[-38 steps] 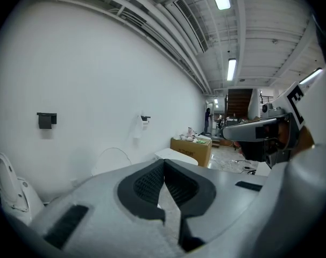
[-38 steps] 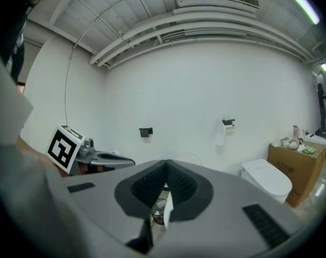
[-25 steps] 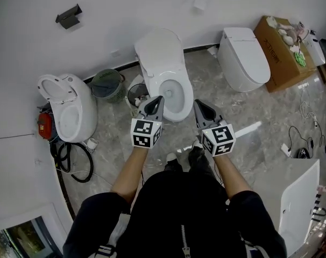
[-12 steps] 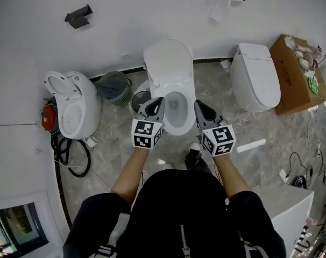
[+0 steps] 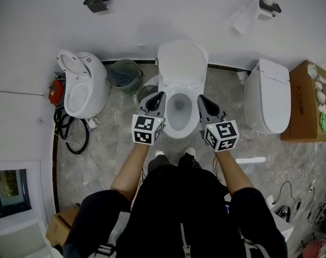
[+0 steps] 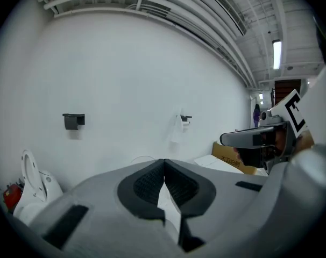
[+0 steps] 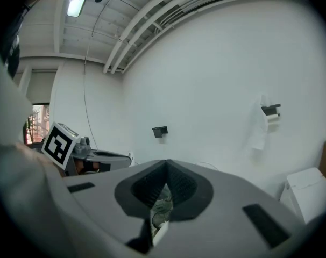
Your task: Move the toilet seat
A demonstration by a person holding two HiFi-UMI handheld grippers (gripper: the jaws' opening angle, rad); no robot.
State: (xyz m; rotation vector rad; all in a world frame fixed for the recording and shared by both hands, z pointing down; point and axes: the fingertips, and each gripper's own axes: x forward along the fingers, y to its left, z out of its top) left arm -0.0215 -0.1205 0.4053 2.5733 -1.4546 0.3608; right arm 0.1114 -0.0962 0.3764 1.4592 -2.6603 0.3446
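Grey marbled floor (image 5: 112, 144) and a white wall (image 5: 168, 9) are seen from above. Both the left gripper (image 5: 160, 95) and the right gripper (image 5: 201, 98) are held with jaws pressed together and nothing between them, as is confirmed in the left gripper view (image 6: 164, 166) and the right gripper view (image 7: 165, 168). Between them and just beyond, the toilet seat (image 5: 180, 129) is found on the middle toilet (image 5: 168, 87), whose lid (image 5: 182, 61) is raised against the wall. A green basket (image 5: 124, 73) and a second toilet (image 5: 82, 90) are placed to the left, a closed toilet (image 5: 273, 102) and a cardboard box (image 5: 305, 104) to the right.
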